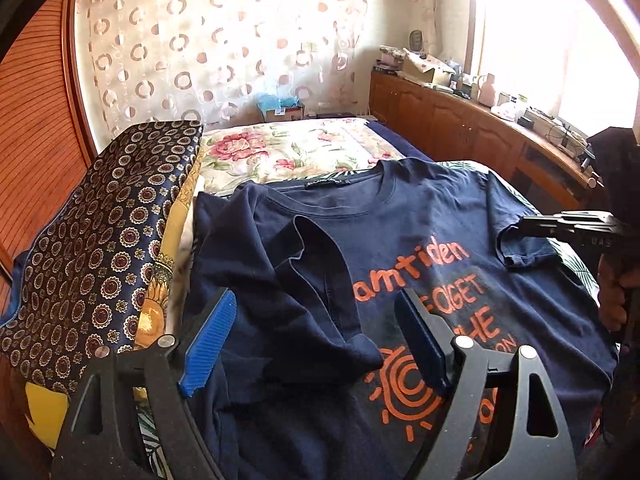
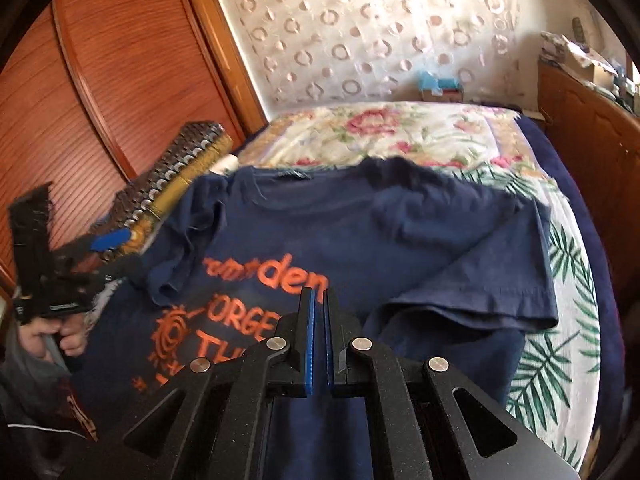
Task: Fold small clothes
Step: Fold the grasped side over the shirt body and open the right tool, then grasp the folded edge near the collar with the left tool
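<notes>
we see the shirt (image 1: 420, 216) flat on the bed (image 1: 304, 148), below both tools; left hand-held gripper (image 1: 320, 332) gapes wide and empty above its folded sleeve (image 1: 320, 280); right hand-held gripper (image 2: 319, 300) nearly closed, empty.

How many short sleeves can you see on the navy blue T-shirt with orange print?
2. One sleeve is folded inward over the chest; the other sleeve lies spread toward the palm-leaf bed cover. None seems hidden.
</notes>
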`<state>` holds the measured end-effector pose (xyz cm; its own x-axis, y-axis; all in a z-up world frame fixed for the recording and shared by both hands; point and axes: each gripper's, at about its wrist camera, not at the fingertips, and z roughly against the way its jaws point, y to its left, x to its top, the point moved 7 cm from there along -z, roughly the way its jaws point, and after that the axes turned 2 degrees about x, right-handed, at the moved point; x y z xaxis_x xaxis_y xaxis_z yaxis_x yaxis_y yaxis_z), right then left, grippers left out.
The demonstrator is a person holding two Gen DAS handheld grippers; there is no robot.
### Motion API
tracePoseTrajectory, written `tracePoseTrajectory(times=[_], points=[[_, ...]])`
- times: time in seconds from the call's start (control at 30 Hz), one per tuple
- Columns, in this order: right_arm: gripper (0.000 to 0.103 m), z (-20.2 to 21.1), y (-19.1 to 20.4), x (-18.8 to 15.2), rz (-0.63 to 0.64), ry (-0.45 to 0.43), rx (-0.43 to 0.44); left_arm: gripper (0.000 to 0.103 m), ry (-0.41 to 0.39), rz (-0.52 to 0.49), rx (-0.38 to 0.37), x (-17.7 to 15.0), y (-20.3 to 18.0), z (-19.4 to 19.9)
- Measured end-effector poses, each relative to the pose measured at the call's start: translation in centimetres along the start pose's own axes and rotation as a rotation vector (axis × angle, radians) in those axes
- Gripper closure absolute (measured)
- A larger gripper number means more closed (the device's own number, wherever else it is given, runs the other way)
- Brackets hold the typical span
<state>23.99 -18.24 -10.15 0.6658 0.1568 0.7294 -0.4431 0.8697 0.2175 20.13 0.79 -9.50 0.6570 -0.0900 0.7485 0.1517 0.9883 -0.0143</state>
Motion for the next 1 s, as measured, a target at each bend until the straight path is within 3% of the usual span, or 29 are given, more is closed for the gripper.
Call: tracePoseTrajectory(times=[0.1, 0.2, 0.43, 0.67, 0.73, 0.77, 0.8, 1.0], points=[[0.078, 1.1, -1.8, 0.7, -0.017, -0.025, -0.059, 0.02, 0.004, -0.002, -0.01, -0.2, -0.2, 0.0], [0.06, 2.8, -3.9, 0.7, -0.002, -0.049, -0.191, 0.02, 0.006, -0.005, -0.022, -0.3, -0.8, -0.3], [0.058, 3.1, -10.1, -0.8, -0.093, -0.006, -0.363, 0.02, 0.014, -0.013, -0.034, -0.4, -1.5, -0.6], [0.058, 1.1, -11.4, -0.9, -0.2, 0.036, -0.291, 0.02, 0.024, -0.012, -0.029, -0.7, -1.3, -0.7], [0.073, 1.3, -12.1, -0.6, -0.205, 0.032, -0.281, 0.02, 0.024, -0.013, -0.026, -0.7, -1.2, -0.7], [0.092, 1.3, -11.9, -0.3, -0.198, 0.026, -0.267, 0.02, 0.024, -0.014, -0.023, -0.7, -1.1, -0.6], [0.099, 1.6, -11.5, 0.0, -0.182, 0.021, -0.259, 0.02, 0.024, -0.013, -0.021, -0.8, -1.0, -0.6], [0.101, 1.9, -8.0, 3.4, -0.013, -0.026, -0.227, 0.02, 0.024, -0.008, -0.011, -0.8, -0.5, -0.5]])
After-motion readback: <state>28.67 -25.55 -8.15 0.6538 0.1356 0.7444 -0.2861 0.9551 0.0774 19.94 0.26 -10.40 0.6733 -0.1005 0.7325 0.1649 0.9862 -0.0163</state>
